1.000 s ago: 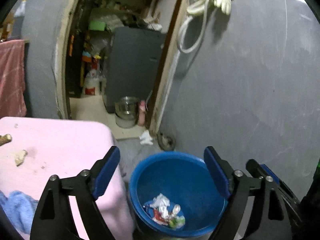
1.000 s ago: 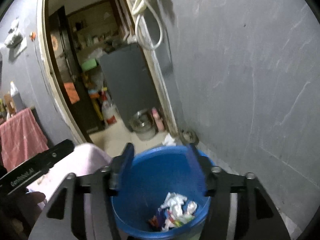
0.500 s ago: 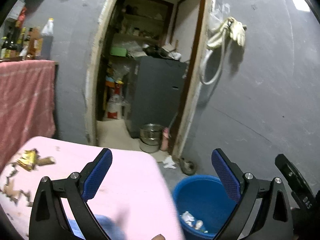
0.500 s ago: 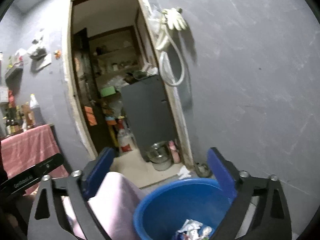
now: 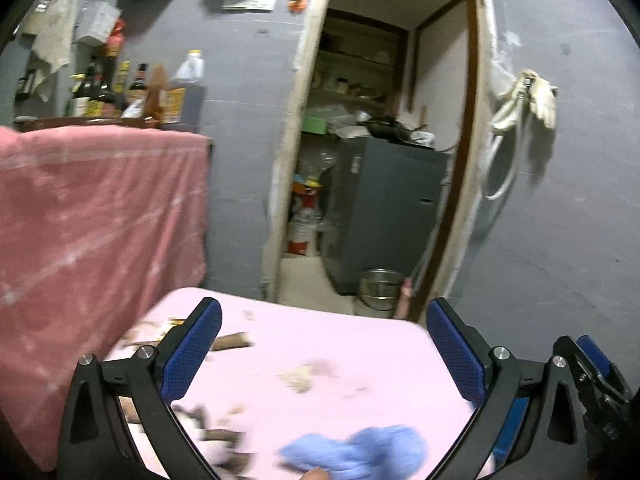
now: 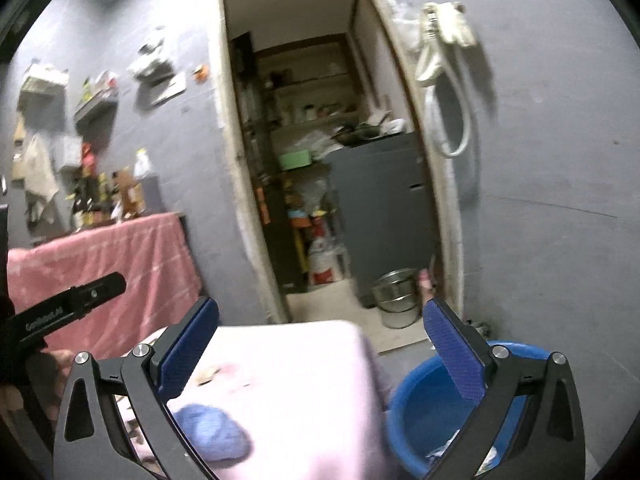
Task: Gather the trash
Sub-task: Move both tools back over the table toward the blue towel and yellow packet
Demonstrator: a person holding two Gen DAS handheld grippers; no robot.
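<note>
I am holding the left gripper (image 5: 322, 354) with its jaws spread wide and nothing between them, and it is looking across the pink counter (image 5: 352, 344) that is lying directly ahead of and beneath it. The trash I am after is sitting on that counter: a brown stick-like scrap (image 5: 234, 340) just beyond the left finger, pale crumbs (image 5: 298, 376) between the fingers and a little ahead, and darker bits (image 5: 218, 436) close under the left finger. They are blurred, so I cannot tell what they are made of. A blue cloth (image 5: 360, 450) is lying near the gripper's base, probably for wiping the counter, not for binning

I am keeping the right gripper (image 6: 322, 354) equally wide apart and empty. The blue bin (image 6: 420, 404) is standing low to its right, just beside the counter edge, with some wrappers (image 6: 444, 456) showing at its bottom. I judge it is parked there so scraps can be carried a short way off the counter and dropped in. From this gripper the blue cloth is lying below its left finger, and one pale scrap (image 6: 208, 374) is just ahead of that finger

Both grippers are open and facing the counter, so I judge that I am lining up for the next pickup
</note>
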